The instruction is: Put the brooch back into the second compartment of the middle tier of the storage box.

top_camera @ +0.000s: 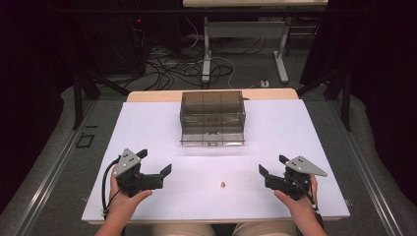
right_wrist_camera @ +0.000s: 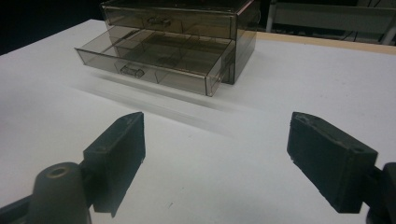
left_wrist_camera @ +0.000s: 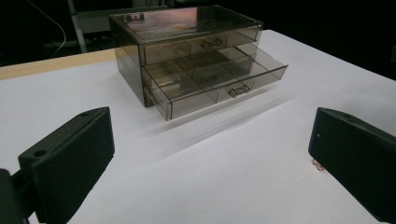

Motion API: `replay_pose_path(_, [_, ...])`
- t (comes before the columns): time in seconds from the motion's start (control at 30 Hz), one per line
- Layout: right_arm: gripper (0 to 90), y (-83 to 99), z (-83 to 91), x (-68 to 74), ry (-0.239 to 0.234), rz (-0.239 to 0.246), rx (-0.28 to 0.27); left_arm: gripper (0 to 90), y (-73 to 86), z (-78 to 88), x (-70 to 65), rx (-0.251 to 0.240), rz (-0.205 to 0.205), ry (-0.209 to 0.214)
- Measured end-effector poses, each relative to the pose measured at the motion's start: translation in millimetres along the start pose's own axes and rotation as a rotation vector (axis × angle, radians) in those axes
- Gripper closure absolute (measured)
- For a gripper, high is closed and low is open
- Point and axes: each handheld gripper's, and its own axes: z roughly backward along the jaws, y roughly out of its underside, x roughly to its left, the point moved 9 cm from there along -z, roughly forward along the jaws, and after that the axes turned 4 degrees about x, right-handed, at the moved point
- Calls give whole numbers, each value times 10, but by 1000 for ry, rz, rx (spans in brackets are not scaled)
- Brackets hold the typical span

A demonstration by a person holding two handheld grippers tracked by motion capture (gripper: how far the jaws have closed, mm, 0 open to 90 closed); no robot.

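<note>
**Tongs gaping before the drawer box**

Hovering wide open on the near side of the smoky drawer box [top_camera: 212, 118]: left tongs [top_camera: 156, 162], right tongs [top_camera: 272, 165]. Lower drawer [left_wrist_camera: 217, 84] sticking out. Tiny earring-like trinket [top_camera: 223, 184] lying between both tongs on the white desk [top_camera: 147, 128].

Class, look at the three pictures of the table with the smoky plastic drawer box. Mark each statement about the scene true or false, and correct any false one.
1. The drawer box has one drawer pulled out. True.
2. The left hand-held gripper is shut on the small object. False: its jaws stand wide apart, holding nothing.
3. A small object lies on the white tabletop between the two grippers. True.
4. The right hand-held gripper is inside the open drawer. False: it is near the table's front edge, well short of the box.
5. The top drawer is closed. True.
</note>
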Motion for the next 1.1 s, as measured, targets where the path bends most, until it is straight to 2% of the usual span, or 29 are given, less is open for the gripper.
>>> replay_pose_path(0.17, [226,16,-38,51,-11,16,12,8,9,17,-26,-3,4,7])
replay_pose_path(0.27, [254,0,-47,102,-24,53,13,12,24,21,-35,5,8,6])
replay_pose_path(0.33, [263,-1,-54,115,-32,60,15,15,26,25,-39,5,7,4])
replay_pose_path(0.53, [321,13,-112,176,-77,47,43,32,51,34,-69,11,1,11])
replay_pose_path(0.57, [324,16,-120,178,-83,63,47,35,53,36,-71,11,1,11])
replay_pose_path(0.7, [343,49,-195,258,-132,69,81,49,75,36,-71,14,8,11])
replay_pose_path(0.77, [343,58,-202,271,-137,69,92,48,81,35,-71,14,10,8])
replay_pose_path(0.83, [349,69,-236,337,-159,81,113,49,88,38,-74,14,11,8])
replay_pose_path(0.97, [349,59,-264,393,-176,108,120,50,94,53,-79,11,2,2])
replay_pose_path(1.1, [349,50,-289,480,-196,135,134,51,89,53,-78,3,11,4])
